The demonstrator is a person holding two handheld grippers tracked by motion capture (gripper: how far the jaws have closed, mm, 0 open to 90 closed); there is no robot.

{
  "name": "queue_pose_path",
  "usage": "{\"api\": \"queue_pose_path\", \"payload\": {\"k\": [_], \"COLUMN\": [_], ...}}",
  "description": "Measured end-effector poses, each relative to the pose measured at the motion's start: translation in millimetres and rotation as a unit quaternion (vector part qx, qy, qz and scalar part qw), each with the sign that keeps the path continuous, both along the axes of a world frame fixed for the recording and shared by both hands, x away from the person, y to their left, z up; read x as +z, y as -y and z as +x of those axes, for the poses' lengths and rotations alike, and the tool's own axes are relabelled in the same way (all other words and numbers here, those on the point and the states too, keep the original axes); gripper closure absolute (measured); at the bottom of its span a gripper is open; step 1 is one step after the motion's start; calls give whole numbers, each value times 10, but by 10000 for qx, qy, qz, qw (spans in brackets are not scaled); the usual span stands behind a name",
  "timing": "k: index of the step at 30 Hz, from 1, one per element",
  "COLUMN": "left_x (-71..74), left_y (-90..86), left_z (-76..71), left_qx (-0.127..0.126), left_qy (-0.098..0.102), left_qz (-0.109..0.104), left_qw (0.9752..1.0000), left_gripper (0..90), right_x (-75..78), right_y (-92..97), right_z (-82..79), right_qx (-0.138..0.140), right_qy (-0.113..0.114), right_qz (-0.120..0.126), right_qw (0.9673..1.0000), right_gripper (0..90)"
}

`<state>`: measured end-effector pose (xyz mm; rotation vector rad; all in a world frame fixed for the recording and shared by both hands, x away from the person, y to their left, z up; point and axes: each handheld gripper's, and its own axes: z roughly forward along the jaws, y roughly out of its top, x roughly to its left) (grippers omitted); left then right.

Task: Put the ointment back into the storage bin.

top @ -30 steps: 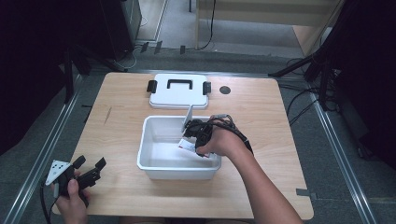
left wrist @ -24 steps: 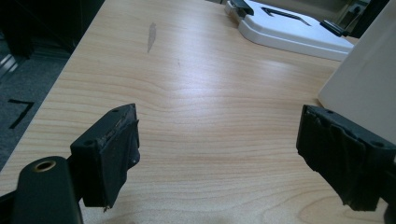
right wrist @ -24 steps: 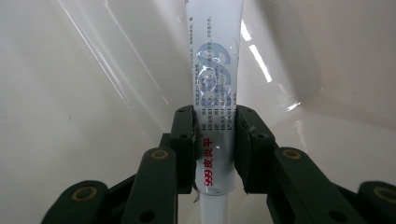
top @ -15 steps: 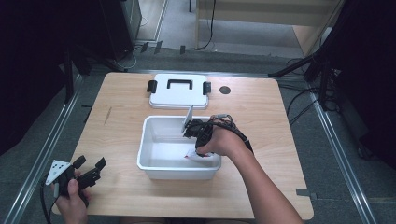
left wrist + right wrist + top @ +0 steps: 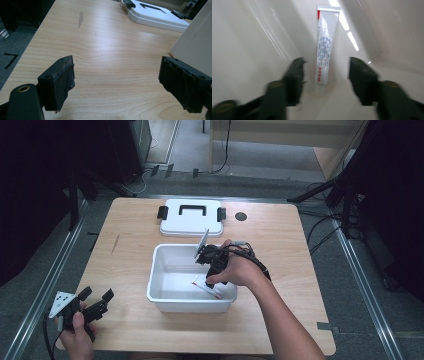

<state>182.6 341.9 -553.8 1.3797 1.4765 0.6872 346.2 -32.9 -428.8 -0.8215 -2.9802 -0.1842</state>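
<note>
- Left gripper (image 5: 95, 304): held low over the near left corner of the wooden table (image 5: 130, 255), well apart from the work. In the left gripper view its jaws stand wide apart with only bare tabletop between them.
- White bin (image 5: 165, 295): an open rectangular tub at the table's middle, just beside the right hand (image 5: 240, 270).
- Right gripper (image 5: 325, 72): pointed down into the bin. In the right gripper view its jaws are spread, one on each side of the tube's near end, not touching it.
- Tube (image 5: 325, 47): a small white squeeze tube lying flat on the bin floor toward the right wall, crimped end with a red corner farthest from the jaws.
- Handling, as a judgement: the tube looks light and soft-walled, likely to dent or slide on the glossy plastic. A hold across the flat body near its middle, with moderate pressure, seems safest.
- Markings: blue print and a line of red characters run along the tube; blur makes them unreadable.
- Lid (image 5: 191, 217): white, with a black handle and two black clips, lying flat on the table beyond the bin.
</note>
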Motion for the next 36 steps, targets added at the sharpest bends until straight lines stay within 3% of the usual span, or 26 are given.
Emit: {"api": "queue_pose_path", "payload": {"k": [5,10,14,20,22,29,30,33,36], "left_x": [0,0,0,0,0,0,0,1,1], "left_y": [1,1,3,2,2,3,2,2,2], "left_z": [0,1,3,3,3,3,3,2,2], "left_qx": [-12,-14,-7,-9,-9,-5,-7,-6,-8], "left_qy": [-10,-8,-1,0,-2,-5,-2,-9,-6], "left_qz": [15,12,7,1,2,4,6,11,-1], "left_qw": [10000,10000,10000,10000,10000,10000,10000,10000,10000], "left_gripper": [140,140,140,140,140,140,140,140,140], "right_x": [119,221,382,536,613,777,777,837,847], "right_y": [-29,-28,18,150,273,584,584,784,930], "right_z": [-53,-85,-85,-75,-65,-45,-45,-37,-34], "right_qx": [50,117,-81,-305,-509,-827,-827,-1060,-1220], "right_qy": [117,192,465,620,752,973,973,1142,1163], "right_qz": [102,178,355,596,700,1037,1037,1074,1128], "right_qw": [9999,9996,9983,9958,9934,9864,9864,9819,9792], "right_gripper": [243,201,182,184,187,195,195,201,200]}}
